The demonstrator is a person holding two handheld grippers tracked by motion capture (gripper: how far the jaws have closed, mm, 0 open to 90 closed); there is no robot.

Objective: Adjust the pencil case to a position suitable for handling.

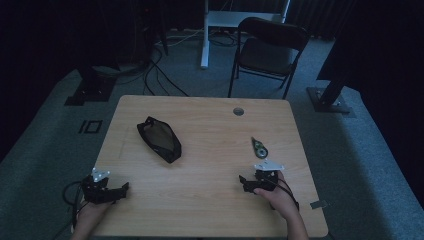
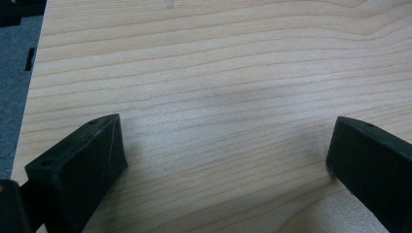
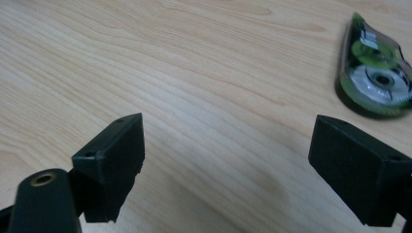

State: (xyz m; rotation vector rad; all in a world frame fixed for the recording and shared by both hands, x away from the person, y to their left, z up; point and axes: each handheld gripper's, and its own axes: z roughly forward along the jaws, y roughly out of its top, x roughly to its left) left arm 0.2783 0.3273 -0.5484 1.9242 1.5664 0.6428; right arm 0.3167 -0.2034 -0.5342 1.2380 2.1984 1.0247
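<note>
Dim room, dark curtains all round, grey carpet, a folding chair (image 1: 267, 47) behind a pale wood table (image 1: 210, 200). We've got both grippers parked near our edge of it: left gripper (image 1: 122, 189) at the near left corner, right gripper (image 1: 243, 181) over on the near right. Jaws on both are spread wide with nothing between them, just bare wood showing in each gripper view. The thing we're closest to is the tape dispenser (image 1: 259, 147), a green and clear teardrop lying flat just beyond the right gripper; in the right gripper view it sits up past the right jaw (image 3: 374, 73), off to the side rather than lined up between the jaws. A black pouch (image 1: 159, 139) lies further in, left of centre, well apart from both grippers. What could go wrong, in our opinion: if we push straight ahead as we're angled now, the right jaw clips the dispenser and shoves or spins it on the smooth wood instead of straddling it. It's also flat and low, so coming in too high likely means the jaws close on air or skid off its curved shell.
</note>
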